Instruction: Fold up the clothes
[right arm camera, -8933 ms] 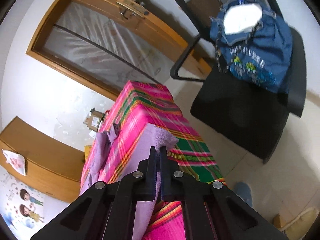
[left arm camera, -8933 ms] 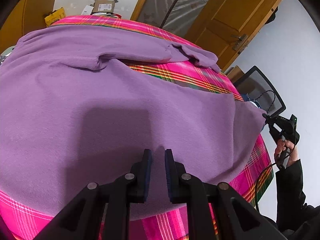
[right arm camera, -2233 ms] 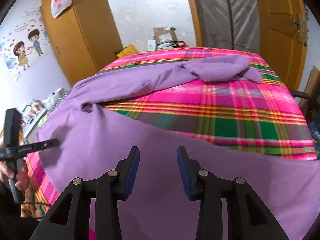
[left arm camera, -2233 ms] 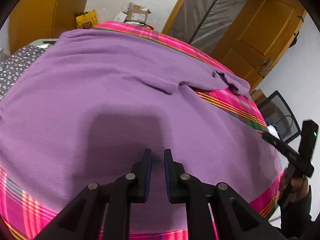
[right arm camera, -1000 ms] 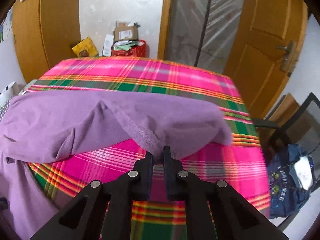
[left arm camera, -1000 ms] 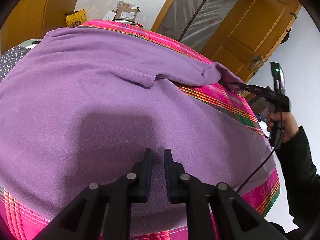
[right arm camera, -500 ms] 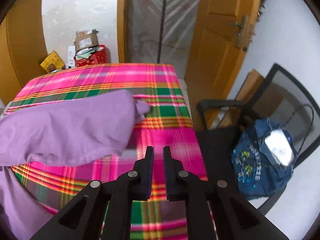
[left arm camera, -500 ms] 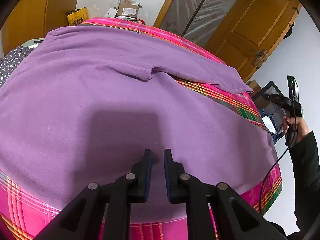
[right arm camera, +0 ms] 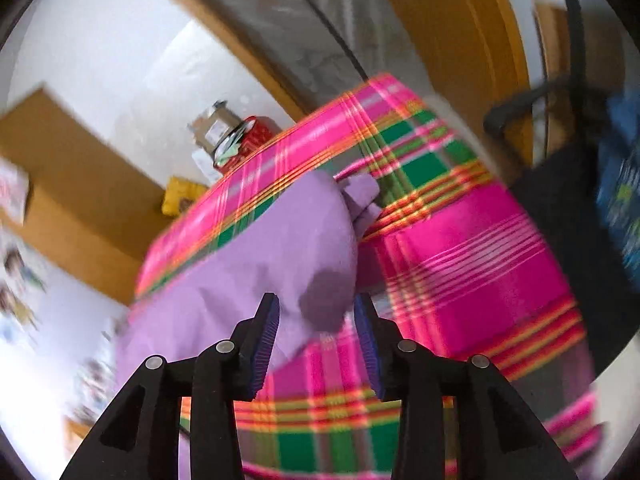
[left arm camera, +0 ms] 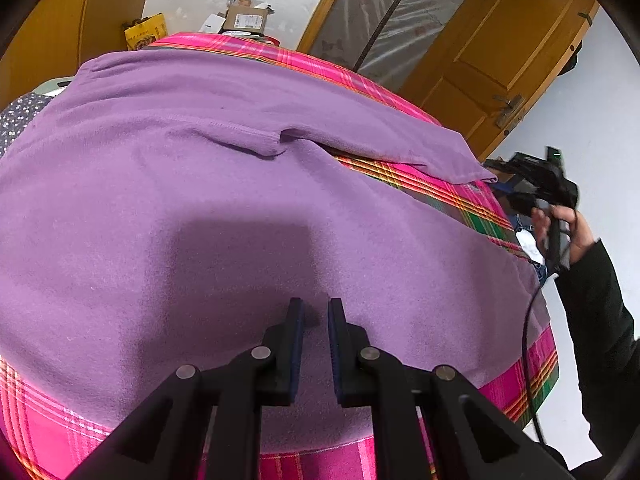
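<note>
Purple garment [left arm camera: 200, 208] lies spread flat over the plaid bench [left arm camera: 516, 376], sleeve [left arm camera: 380, 136] stretched toward its far right edge; left claw [left arm camera: 316, 316] hovers over the garment's body, jaws slightly apart, nothing between them; right claw [right arm camera: 316, 312] jaws opening above the sleeve end [right arm camera: 304, 240], nothing clamped.

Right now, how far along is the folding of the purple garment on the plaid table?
Early stage. Done: the purple garment lies spread flat on the plaid tablecloth, its sleeve laid out straight. In hand: nothing; the right gripper is opening above the sleeve end with no cloth pinched, and the left gripper, nearly closed, hovers over the body and grips nothing. Left: every fold; none is visible yet.
</note>
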### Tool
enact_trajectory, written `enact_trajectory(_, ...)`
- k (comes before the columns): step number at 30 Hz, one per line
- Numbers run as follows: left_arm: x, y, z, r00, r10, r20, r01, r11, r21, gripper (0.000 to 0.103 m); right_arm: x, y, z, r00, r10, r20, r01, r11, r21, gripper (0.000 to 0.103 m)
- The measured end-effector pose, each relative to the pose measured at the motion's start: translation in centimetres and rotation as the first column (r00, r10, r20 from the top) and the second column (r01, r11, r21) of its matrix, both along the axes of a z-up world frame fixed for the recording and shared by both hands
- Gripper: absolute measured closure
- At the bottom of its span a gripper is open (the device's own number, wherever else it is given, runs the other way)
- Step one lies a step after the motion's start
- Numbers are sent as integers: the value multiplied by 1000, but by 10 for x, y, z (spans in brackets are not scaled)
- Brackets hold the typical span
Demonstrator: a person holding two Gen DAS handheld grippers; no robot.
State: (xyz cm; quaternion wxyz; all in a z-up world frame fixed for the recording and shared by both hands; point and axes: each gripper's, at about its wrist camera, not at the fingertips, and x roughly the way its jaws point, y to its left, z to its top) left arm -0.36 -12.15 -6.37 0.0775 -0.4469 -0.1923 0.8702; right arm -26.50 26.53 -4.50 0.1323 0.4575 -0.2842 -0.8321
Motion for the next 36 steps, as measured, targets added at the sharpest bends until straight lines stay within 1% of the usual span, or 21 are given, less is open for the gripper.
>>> enact_trajectory(1,2,-1,0,1000,1,-1,-1,1000,2,92,-7,-2,-8,999,-5,44,6,1000,-19,63)
enact_trajectory(3,2,-2,0,1000,1,-3,-1,1000,8,92,-16,-12,-18,996,2,86,-2,1000,-3,62)
enact_trajectory(4,2,-2,-1,1000,1,-5,-1,1000,11,92,-18,-19,-18,997,16,79,-18,1000,22,66)
enact_trajectory(5,2,-3,-1,1000,0,-7,0,1000,14,92,-18,-26,-14,998,31,55,-34,998,55,71)
enact_trajectory(6,2,-3,-1,1000,-1,-8,1,1000,15,92,-18,-34,-7,999,39,21,-41,994,98,83)
enact_trajectory(7,1,-3,-1,1000,-1,-10,2,1000,16,92,-18,-42,0,999,49,-13,-46,989,137,89)
enact_trajectory(10,1,-3,-1,1000,-3,-12,3,1000,17,92,-14,-74,26,986,112,-123,-72,954,292,91)
enact_trajectory(12,0,-4,-1,1000,-1,-13,2,1000,23,92,-7,-105,42,961,199,-191,-114,916,385,92)
enact_trajectory(14,1,-5,-2,1000,1,-13,-1,1000,29,92,-1,-140,50,927,301,-223,-177,876,448,92)
enact_trajectory(16,2,-6,-2,1000,2,-15,-1,999,32,92,13,-180,49,878,425,-222,-272,823,498,91)
enact_trajectory(18,2,-6,-2,1000,1,-16,-1,999,35,92,25,-219,39,815,549,-183,-399,763,509,88)
enact_trajectory(20,3,-6,-2,1000,-1,-16,1,999,38,92,36,-254,23,753,648,-114,-511,686,518,85)
enact_trajectory(21,3,-6,-2,1000,-2,-16,3,999,40,92,44,-268,14,719,691,-79,-562,644,518,79)
enact_trajectory(22,3,-7,-2,1000,-4,-17,4,999,42,92,51,-279,8,692,719,-59,-597,616,514,78)
enact_trajectory(23,3,-7,-2,1000,-5,-18,6,999,43,92,55,-285,4,675,736,-52,-617,602,506,76)
enact_trajectory(24,3,-7,-1,1000,-6,-20,7,999,44,92,59,-286,3,663,747,-52,-632,595,496,71)
enact_trajectory(26,4,-8,-1,1000,-9,-22,10,999,47,92,61,-283,6,647,759,-73,-659,605,448,69)
enact_trajectory(29,4,-10,-2,1000,-11,-27,12,998,56,92,57,-265,17,661,740,-121,-662,652,369,68)
enact_trajectory(31,4,-10,-3,999,-11,-30,13,998,61,92,49,-245,25,700,697,-157,-621,702,348,68)
enact_trajectory(33,5,-10,-3,999,-13,-33,15,998,60,92,36,-224,27,759,629,-167,-560,762,325,68)
enact_trajectory(36,5,-8,-3,999,-18,-38,20,998,56,92,14,-194,21,854,501,-143,-457,852,255,67)
